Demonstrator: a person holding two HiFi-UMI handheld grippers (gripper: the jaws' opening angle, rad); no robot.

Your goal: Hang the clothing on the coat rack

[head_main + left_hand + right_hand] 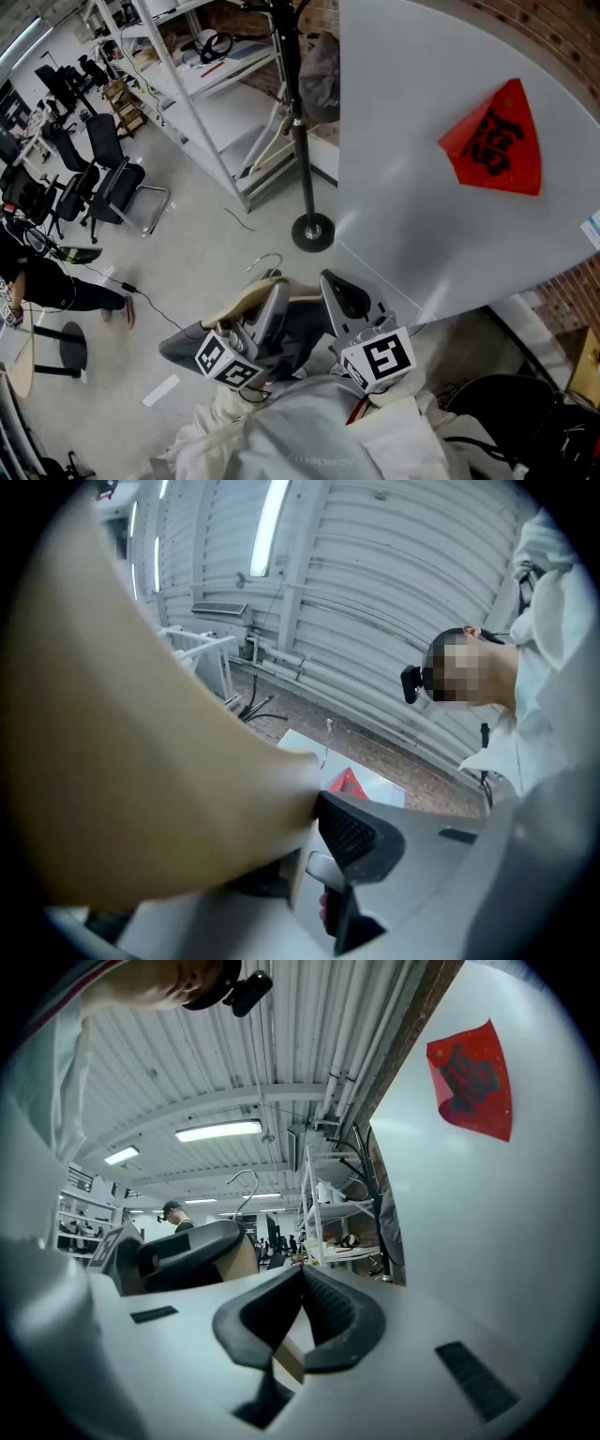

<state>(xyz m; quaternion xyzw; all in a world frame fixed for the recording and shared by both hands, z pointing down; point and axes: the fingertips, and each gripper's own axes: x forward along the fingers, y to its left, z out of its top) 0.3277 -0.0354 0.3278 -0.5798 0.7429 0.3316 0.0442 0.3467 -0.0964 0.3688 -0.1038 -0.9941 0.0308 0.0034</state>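
A wooden hanger (246, 297) with a metal hook (267, 262) carries a grey garment (184, 343), held low over the floor between both grippers. My left gripper (272, 300) is clamped on the hanger's thick wooden arm (141, 761); one black pad (358, 831) presses against the wood and the other is hidden behind it. My right gripper (343, 294) is shut, its pads (323, 1309) meeting over a sliver of wood (292, 1357). The coat rack is a black pole (297, 112) on a round base (312, 231), standing beyond the grippers.
A large white rounded panel (422, 187) bearing a red paper diamond (494, 141) stands close on the right. Metal shelving (217, 103) is behind the rack. Office chairs (111, 178) and a crouching person (47, 281) are at left. A cable (150, 305) lies on the floor.
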